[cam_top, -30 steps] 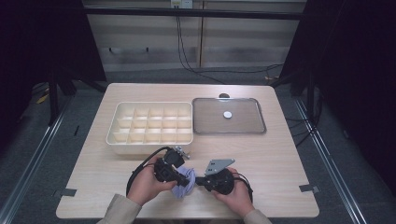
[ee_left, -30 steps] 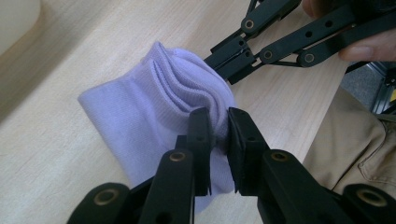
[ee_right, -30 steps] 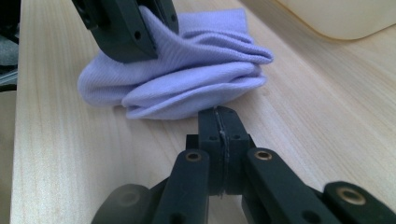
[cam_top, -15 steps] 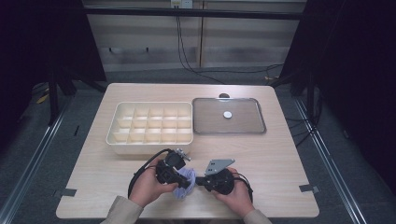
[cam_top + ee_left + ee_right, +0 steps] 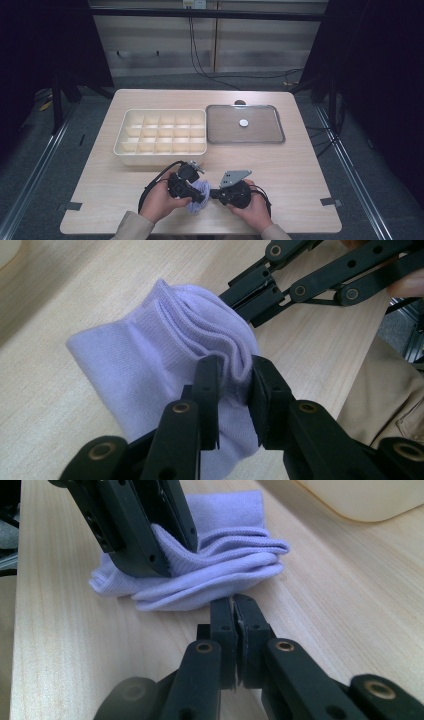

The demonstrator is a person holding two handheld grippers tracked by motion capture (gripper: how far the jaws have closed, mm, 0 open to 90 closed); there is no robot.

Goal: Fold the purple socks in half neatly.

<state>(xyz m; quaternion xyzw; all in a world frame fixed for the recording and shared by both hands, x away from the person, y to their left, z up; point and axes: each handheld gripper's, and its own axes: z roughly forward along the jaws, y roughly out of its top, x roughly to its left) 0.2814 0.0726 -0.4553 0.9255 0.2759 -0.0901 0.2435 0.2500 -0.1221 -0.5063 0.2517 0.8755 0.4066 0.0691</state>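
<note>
1. Sock [image 5: 165, 365], pale lilac, folded into a thick bundle, lies on the table [image 5: 300, 170] at the near edge, between the two hands and just short of the divided box [image 5: 162, 135].
2. Left gripper [image 5: 235, 385]: jaws clamped on the bundle's stacked edges. They have just been easing apart a little, yet cloth is still pinched between the pads. Likely reason for the grip: it keeps the layers from springing open.
3. Right gripper [image 5: 233, 605]: jaws together, nothing between them. The tips point at the bundle's lower fold; whether they touch it, I cannot tell. Closed tips make a narrow probe, fit for tucking or pushing cloth.
4. The hands face each other across the sock, so one can hold while the other works.
5. Lid [image 5: 245, 125] lies flat beside the box, well apart from the hands; the box is thus open, probably ready to take the bundle.
</note>
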